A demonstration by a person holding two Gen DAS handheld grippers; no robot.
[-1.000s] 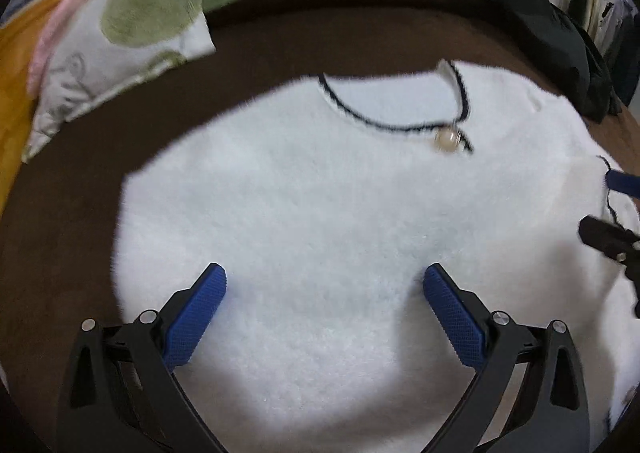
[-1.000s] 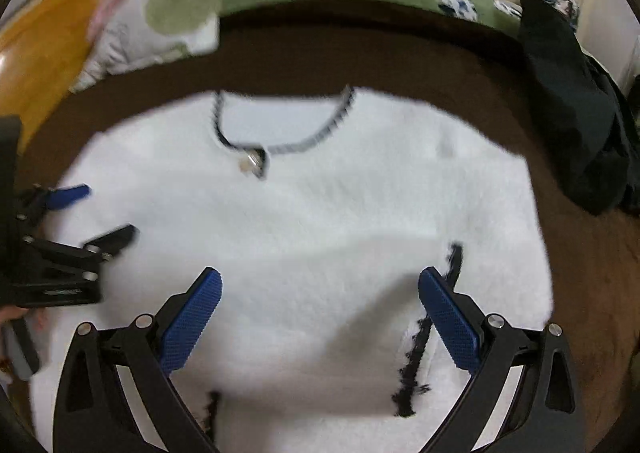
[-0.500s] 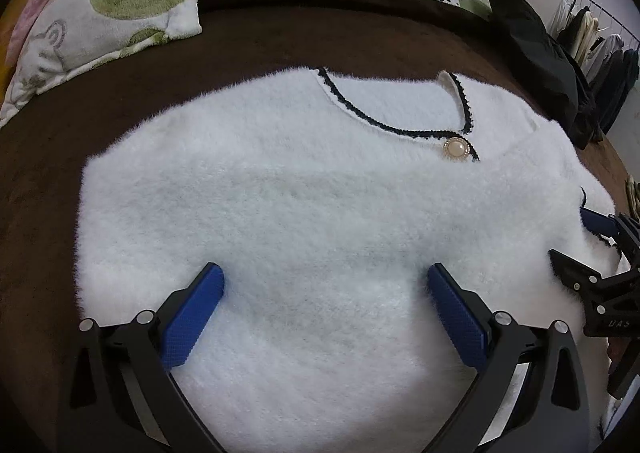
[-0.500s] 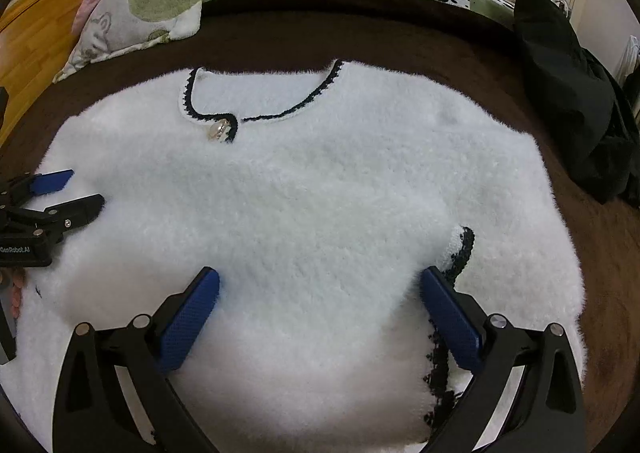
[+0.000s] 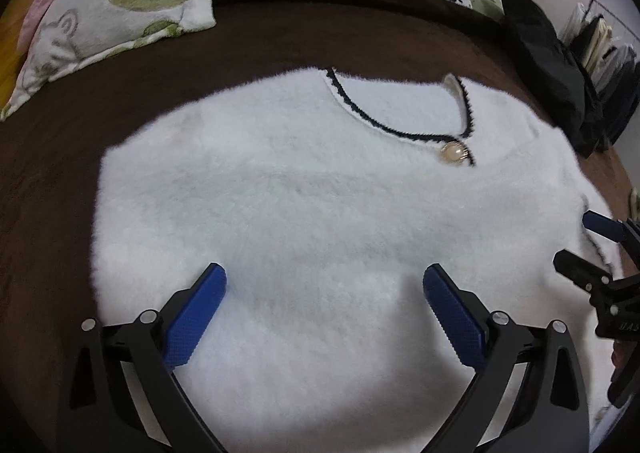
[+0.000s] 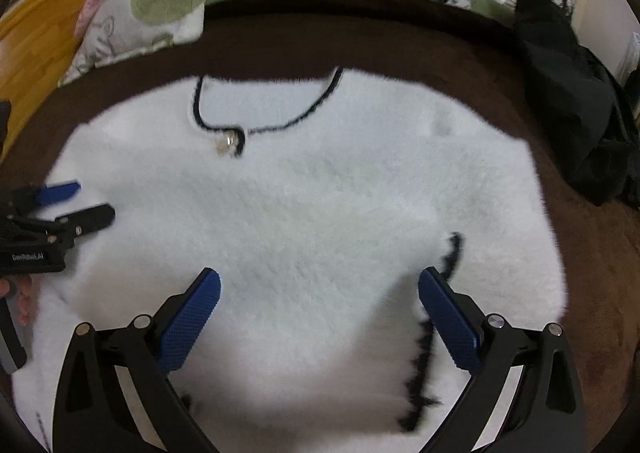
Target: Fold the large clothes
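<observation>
Brown bedding [image 5: 248,37] carries a fluffy white sweater [image 5: 320,213] spread flat, its black-trimmed neckline toward the pillow [image 5: 120,1]. Both the left gripper [image 5: 324,285] and the right gripper [image 6: 320,289] hover over its lower half, jaws spread wide and holding nothing.

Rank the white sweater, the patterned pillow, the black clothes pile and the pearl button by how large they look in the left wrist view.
1. white sweater
2. patterned pillow
3. black clothes pile, though pillow and pile sit far back near the fisheye edge, so their order is unsure
4. pearl button
</observation>
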